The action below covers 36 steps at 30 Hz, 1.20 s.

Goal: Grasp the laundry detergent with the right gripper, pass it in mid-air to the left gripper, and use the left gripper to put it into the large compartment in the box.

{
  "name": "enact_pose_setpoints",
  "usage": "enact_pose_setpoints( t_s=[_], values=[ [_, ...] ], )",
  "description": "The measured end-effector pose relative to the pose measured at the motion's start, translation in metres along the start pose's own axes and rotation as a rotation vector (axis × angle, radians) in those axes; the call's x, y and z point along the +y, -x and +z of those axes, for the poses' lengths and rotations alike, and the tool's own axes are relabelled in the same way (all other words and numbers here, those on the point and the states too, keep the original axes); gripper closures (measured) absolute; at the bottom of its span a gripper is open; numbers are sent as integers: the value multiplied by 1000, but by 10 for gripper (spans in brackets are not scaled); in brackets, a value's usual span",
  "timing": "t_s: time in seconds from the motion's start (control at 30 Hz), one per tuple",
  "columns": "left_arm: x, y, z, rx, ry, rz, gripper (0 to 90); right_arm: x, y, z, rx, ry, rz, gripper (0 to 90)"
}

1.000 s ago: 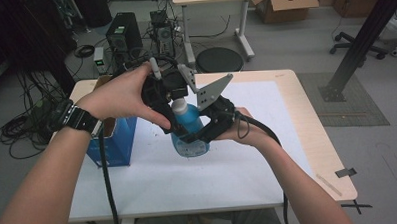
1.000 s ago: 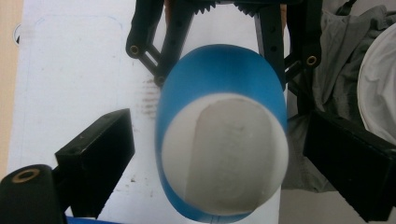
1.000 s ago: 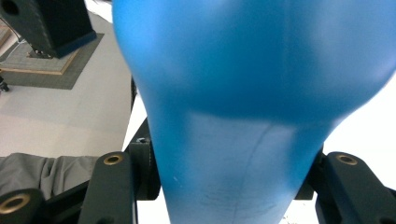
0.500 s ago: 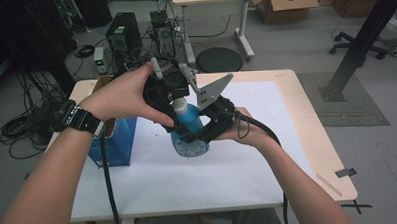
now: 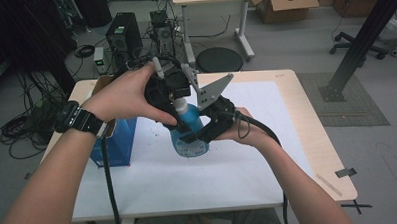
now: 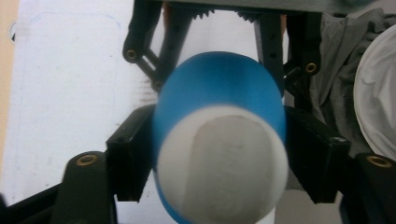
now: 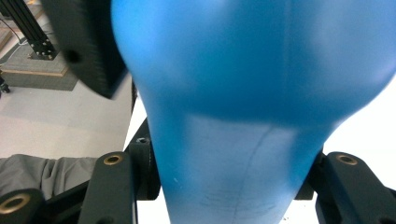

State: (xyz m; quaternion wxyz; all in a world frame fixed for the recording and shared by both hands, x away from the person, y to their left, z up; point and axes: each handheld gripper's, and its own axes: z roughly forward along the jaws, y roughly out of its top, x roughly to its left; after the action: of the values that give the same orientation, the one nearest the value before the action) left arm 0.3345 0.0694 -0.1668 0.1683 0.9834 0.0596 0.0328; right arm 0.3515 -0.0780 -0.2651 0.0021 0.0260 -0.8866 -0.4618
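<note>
So the blue bottle (image 5: 190, 135) is up off the table (image 5: 269, 189), held between both grippers over the white mat (image 5: 257, 120), roughly mid-table. The right gripper (image 5: 200, 137) comes in from the side and is clamped around the fat lower body, its jaws pinching the blue plastic from both sides, which you can see close up in the right gripper view (image 7: 233, 186). My guess is that's the anchor grip: the wide part gives the most surface to bite on, and holding low leaves the top free

The left gripper (image 5: 178, 95) sits over the top, pointing down at the white cap (image 6: 222, 163). Its jaws have just been closing in, and in the left gripper view the black pads (image 6: 130, 156) sit against the bottle on each side right at the cap, so I'd call it clenched on the bottle's top end. One thing holding the body still while another grabs the cap reads to me like setting up to twist or pull the cap off, though the grip alone can't settle which

Keeping it above the mat instead of resting on it probably makes the wrist turn easier. The blue box (image 5: 115, 142) sits at the left edge of the mat, under the left forearm (image 5: 49, 182), well apart from the bottle and not in play. The watch (image 5: 81, 118) on that wrist is just along for the ride
</note>
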Motion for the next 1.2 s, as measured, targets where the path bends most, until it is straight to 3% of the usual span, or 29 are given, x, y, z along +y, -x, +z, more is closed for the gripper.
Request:
enact_pose_setpoints(
  t_s=[0.43, 0.73, 0.77, 0.8, 1.0, 1.13, 1.2],
  values=[
    [2, -1, 0, -6, -18, -14, 372, -2, 0, 1, 7, -2, -8, 435],
    [7, -3, -1, -26, -42, -40, 375, -4, 2, 1, 45, 19, 0, 421],
    [8, -4, -2, -30, -54, -46, 375, -4, 2, 1, 44, 10, -8, 329],
    [8, -4, -2, -31, -60, -50, 375, -5, 2, 0, 36, 11, -4, 296],
    [5, -10, -8, -8, -118, -123, 376, -16, 11, -3, 24, -54, 77, 146],
    [2, -13, -14, 31, -114, -169, 377, -24, 14, -8, 9, -87, 98, 141],
    [-2, -17, -19, 55, -127, -223, 377, -30, 16, -13, -3, -113, 115, 140]
  ],
)
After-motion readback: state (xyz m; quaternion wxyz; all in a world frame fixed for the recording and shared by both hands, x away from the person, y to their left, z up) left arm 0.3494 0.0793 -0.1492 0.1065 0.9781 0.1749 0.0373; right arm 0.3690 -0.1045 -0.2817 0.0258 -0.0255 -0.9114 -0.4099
